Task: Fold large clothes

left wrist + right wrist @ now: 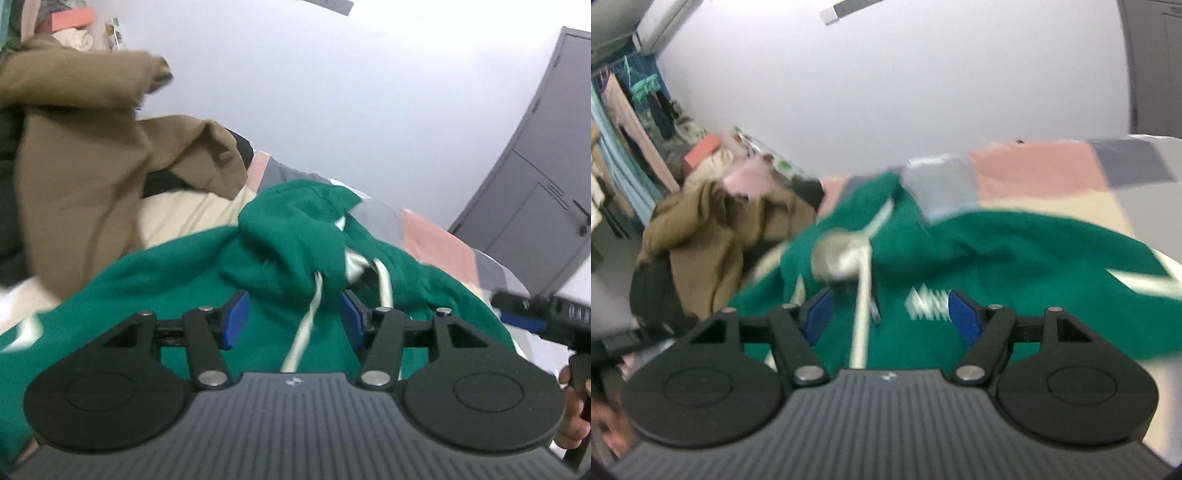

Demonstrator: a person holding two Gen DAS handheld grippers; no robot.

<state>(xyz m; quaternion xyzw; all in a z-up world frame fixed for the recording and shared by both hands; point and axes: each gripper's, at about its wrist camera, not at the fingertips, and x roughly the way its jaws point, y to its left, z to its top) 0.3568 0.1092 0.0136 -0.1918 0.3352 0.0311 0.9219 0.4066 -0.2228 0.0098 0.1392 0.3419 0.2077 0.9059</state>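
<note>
Hoodie [207, 266] rumpled mid-bed [436, 236], hood toward the far edge, directly ahead of left gripper [293, 317] and right gripper [888, 315], both open and empty.

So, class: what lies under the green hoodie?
Under the green hoodie lies a patchwork bedcover in pink, grey and cream, showing past its far edge. Whatever sits directly beneath the hoodie's middle is covered.

Home bedroom. Bed [1052, 173] with pink, grey and cream patchwork cover at 1 o'clock; brown coat [92, 177] heaped at 10 o'clock; garments on a rail [620, 122] at 9 o'clock; grey door [546, 155] at 3 o'clock; plain white wall [351, 92] behind
</note>
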